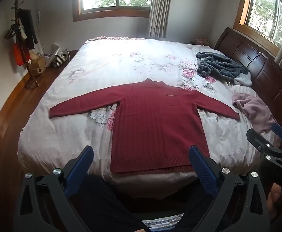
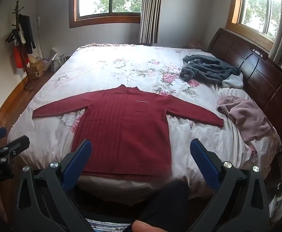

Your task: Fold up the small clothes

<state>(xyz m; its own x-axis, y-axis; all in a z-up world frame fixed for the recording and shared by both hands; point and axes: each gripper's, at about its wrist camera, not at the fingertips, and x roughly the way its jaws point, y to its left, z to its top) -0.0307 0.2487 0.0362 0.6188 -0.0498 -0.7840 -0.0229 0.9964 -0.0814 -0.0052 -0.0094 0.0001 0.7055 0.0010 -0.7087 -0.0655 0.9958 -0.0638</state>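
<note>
Both claws hover short of the bed's (image 1: 67,135) near edge, jaws spread wide, gripping nothing. The left claw (image 1: 141,160) and right claw (image 2: 141,154) each look onto a dark red knit sweater (image 1: 156,127), spread flat and face up just ahead of them, hem nearest, sleeves out to both sides. Judged next: fold each sleeve inward across the body, pinching at the cuff and keeping the knit unwrinkled. Ahead and right, well clear, lie a grey fleece garment (image 1: 220,67) and a pink garment (image 2: 245,114).
</note>
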